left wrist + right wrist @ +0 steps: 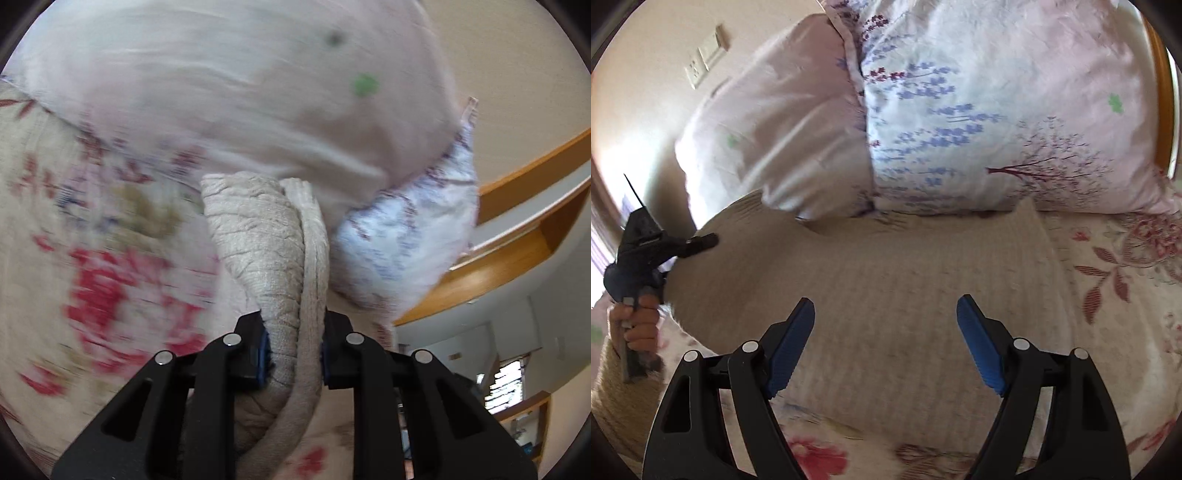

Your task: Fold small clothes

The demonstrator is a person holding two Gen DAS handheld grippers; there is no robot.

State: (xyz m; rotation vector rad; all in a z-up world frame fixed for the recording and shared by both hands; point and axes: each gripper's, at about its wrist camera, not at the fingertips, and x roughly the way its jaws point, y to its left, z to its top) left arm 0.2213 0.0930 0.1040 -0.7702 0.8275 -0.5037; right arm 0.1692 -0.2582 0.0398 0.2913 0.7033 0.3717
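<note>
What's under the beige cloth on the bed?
The flowery bedsheet shows around the beige cloth and runs beneath it. Whatever else lies under its middle is covered.

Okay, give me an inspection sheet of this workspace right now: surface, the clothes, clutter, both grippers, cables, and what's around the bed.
Surface: bed with a floral bedspread, red flowers and leaves.
Job's things: beige knit garment spread flat on the bedspread, its left edge lifted.
Clutter: two pillows lie at the head of the bed, touching the garment's far edge.
Grippers: left gripper shut on a bunched fold of the garment; right gripper open above the garment, holding nothing.
Cables: nothing seen.
Surroundings: wall switch plates, wooden headboard; the left view is motion-blurred.
</note>
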